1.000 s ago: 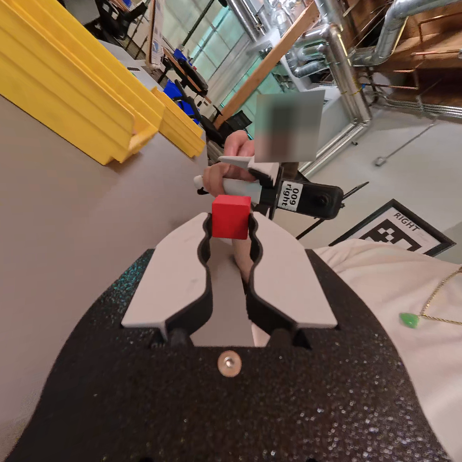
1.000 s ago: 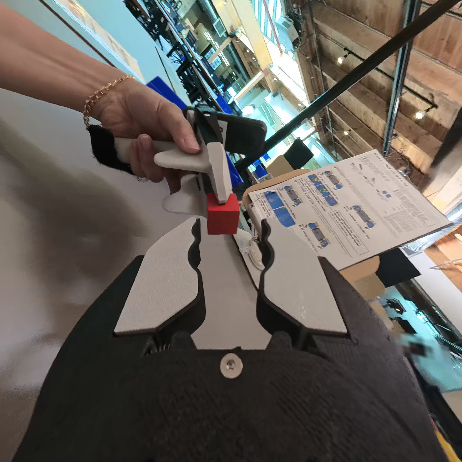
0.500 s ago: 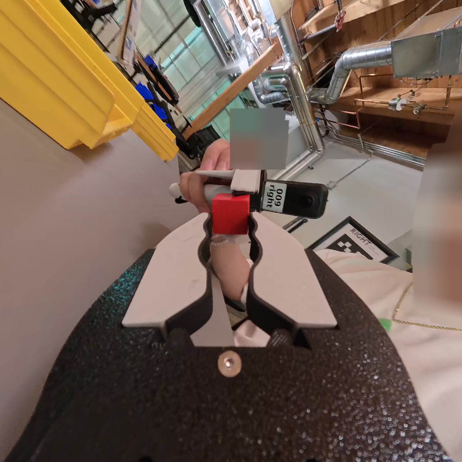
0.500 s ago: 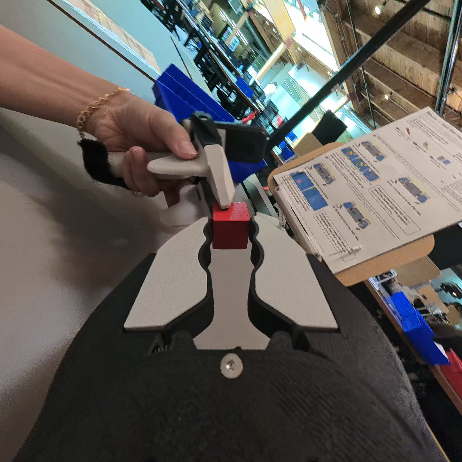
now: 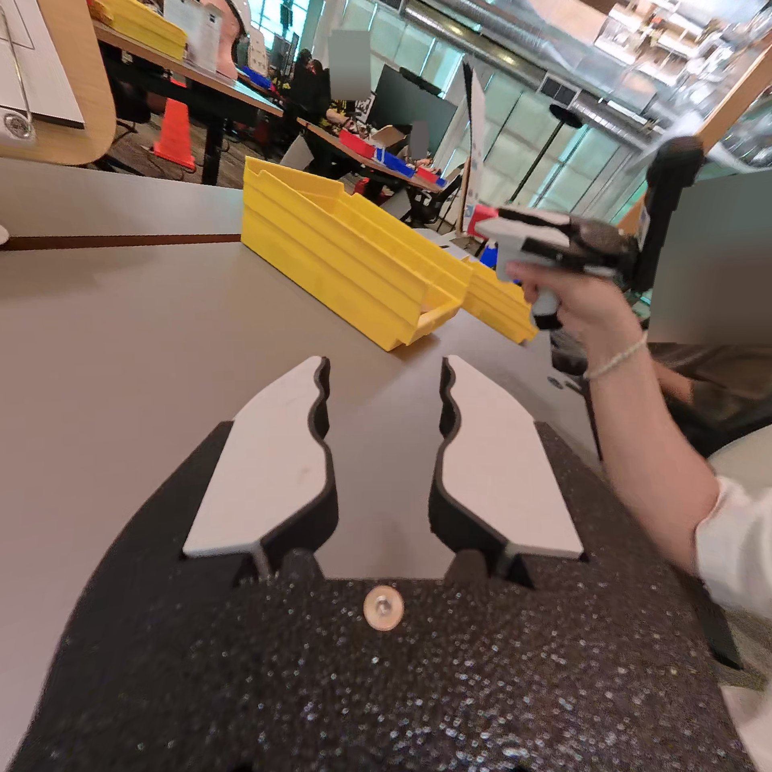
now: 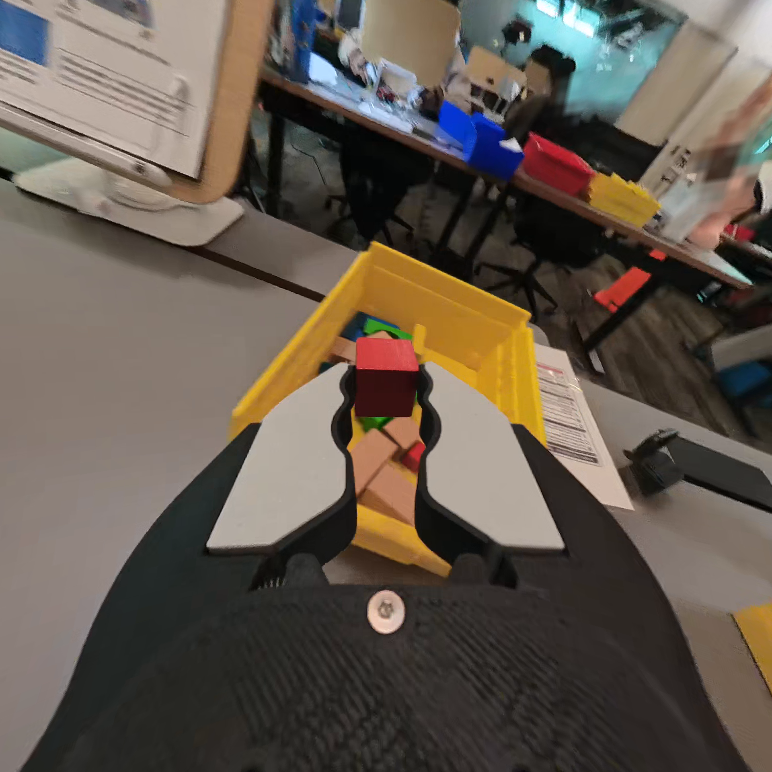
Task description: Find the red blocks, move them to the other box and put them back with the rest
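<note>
A red wooden cube (image 6: 386, 378) hangs level above a yellow plastic box (image 6: 292, 363) holding green, blue, plain-wood and small red blocks (image 6: 413, 455); a second yellow box (image 5: 497, 294) stands just beside it.

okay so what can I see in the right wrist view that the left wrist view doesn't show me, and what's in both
Only the right wrist view shows inside the yellow bin: blue, green, tan and red blocks lie there, and the right claw is shut on a red cube above them. Only the left wrist view shows the left claw, open with nothing between its fingers, and an orange cone. Both show the grey table, the yellow bin, the right claw and its red cube.
</note>
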`<state>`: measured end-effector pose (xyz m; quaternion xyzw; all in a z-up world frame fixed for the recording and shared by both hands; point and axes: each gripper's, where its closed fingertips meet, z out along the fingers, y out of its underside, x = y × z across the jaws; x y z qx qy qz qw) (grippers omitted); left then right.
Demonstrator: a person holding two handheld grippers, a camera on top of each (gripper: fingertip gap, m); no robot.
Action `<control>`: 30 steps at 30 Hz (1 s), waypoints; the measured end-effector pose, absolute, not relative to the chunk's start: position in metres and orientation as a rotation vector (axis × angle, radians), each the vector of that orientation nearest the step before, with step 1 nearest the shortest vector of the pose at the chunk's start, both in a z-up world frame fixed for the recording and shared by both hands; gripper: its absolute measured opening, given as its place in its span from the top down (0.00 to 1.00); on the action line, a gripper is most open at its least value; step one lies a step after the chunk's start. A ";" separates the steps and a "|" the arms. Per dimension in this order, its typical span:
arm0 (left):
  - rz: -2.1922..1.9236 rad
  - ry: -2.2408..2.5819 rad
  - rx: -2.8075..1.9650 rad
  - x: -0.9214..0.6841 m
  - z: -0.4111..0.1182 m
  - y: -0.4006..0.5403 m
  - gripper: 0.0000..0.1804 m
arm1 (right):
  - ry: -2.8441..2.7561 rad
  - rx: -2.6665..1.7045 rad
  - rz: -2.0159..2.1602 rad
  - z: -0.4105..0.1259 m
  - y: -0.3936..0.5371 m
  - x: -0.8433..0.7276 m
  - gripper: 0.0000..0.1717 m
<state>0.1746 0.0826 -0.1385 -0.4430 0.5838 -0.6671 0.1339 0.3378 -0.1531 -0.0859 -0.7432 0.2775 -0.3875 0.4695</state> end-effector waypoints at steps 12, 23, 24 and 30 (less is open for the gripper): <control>-1.892 1.776 -1.279 0.175 -0.155 0.074 0.74 | 0.942 -2.241 -0.933 -0.125 -0.174 0.505 0.83; -1.901 1.815 -1.274 0.174 -0.159 0.072 0.73 | 0.994 -2.226 -1.064 -0.132 -0.182 0.545 0.71; -1.897 1.818 -1.274 0.174 -0.159 0.072 0.73 | 1.001 -2.216 -1.057 -0.131 -0.184 0.544 0.71; -1.894 1.794 -1.275 0.174 -0.155 0.075 0.72 | 0.951 -2.086 -1.059 -0.104 -0.179 0.511 0.72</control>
